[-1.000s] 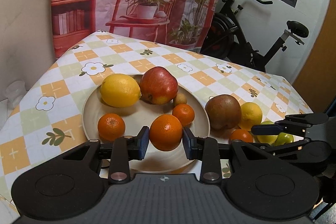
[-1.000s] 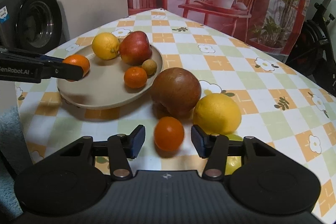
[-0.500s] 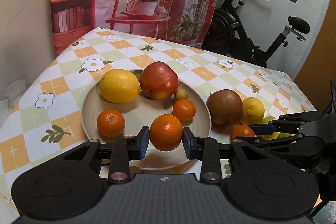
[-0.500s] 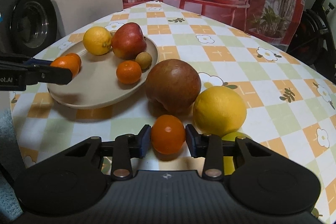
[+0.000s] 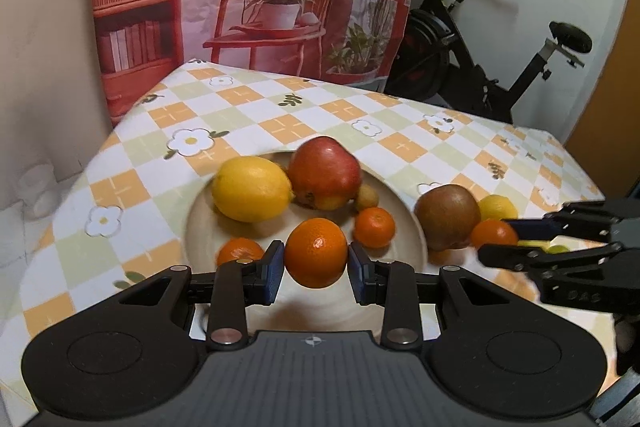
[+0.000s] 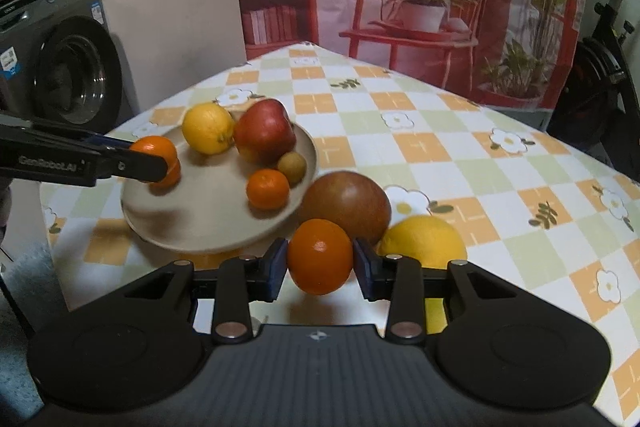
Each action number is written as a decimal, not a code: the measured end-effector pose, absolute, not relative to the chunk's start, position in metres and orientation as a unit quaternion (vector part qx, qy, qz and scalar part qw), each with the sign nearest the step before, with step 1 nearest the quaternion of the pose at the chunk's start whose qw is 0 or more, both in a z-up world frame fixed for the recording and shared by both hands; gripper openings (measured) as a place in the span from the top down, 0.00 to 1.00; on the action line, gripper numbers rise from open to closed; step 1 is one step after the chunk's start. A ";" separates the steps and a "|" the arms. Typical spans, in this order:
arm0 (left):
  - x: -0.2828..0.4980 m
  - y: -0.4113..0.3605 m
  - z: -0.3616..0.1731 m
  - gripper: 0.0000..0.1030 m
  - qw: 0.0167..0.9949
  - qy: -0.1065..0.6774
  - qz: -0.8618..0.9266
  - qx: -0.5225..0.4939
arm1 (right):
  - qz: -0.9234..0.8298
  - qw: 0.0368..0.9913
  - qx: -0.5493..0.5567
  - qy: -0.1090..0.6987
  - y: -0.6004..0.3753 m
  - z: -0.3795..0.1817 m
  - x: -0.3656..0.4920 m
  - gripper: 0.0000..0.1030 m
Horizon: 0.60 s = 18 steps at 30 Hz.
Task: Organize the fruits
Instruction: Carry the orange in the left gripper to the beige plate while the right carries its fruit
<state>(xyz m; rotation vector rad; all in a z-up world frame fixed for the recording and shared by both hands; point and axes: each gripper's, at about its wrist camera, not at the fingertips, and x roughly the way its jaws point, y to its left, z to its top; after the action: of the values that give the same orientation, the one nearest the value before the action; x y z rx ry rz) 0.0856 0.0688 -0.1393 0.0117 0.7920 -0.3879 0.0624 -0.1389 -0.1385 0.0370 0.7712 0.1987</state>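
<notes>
Two round oranges (image 5: 316,253) (image 6: 320,257) sit clamped, stem dimples facing the cameras.

Your left gripper (image 5: 316,265) clamps an orange (image 5: 316,253) above the plate (image 5: 200,223) — the right gripper (image 5: 508,239) grips a mandarin (image 5: 493,233) beside it.
</notes>
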 end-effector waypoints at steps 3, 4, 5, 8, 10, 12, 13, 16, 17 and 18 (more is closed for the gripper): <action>0.091 0.075 -0.139 0.65 0.904 0.387 -0.181 0.011 | 0.105 0.923 0.013 0.369 -0.134 -0.134 0.064 0.63; 0.092 0.077 -0.139 0.65 0.904 0.388 -0.178 0.011 | 0.109 0.923 0.010 0.368 -0.132 -0.133 0.065 0.63; 0.093 0.078 -0.139 0.65 0.905 0.389 -0.175 0.010 | 0.112 0.923 0.008 0.367 -0.129 -0.132 0.066 0.63; 0.093 0.081 -0.139 0.65 0.904 0.392 -0.172 0.010 | 0.121 0.922 0.002 0.366 -0.123 -0.131 0.071 0.63; 0.094 0.081 -0.140 0.65 0.903 0.394 -0.171 0.012 | 0.126 0.922 0.000 0.367 -0.121 -0.132 0.075 0.63; 0.095 0.082 -0.142 0.65 0.902 0.395 -0.171 0.012 | 0.130 0.921 -0.002 0.367 -0.118 -0.131 0.079 0.63; 0.095 0.082 -0.142 0.65 0.902 0.396 -0.171 0.012 | 0.131 0.921 -0.003 0.366 -0.117 -0.131 0.081 0.63; 0.098 0.084 -0.143 0.65 0.902 0.397 -0.171 0.009 | 0.136 0.921 -0.008 0.365 -0.113 -0.130 0.086 0.63; 0.099 0.085 -0.143 0.65 0.901 0.398 -0.171 0.008 | 0.137 0.921 -0.009 0.365 -0.112 -0.130 0.088 0.63; 0.099 0.085 -0.144 0.65 0.901 0.399 -0.171 0.008 | 0.138 0.920 -0.009 0.366 -0.111 -0.130 0.091 0.63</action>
<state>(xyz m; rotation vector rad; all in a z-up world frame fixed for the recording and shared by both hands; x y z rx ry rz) 0.0994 0.0854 -0.1435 0.0159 0.8244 -0.3535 0.0908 -0.1106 -0.1299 -0.0190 0.7512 0.2838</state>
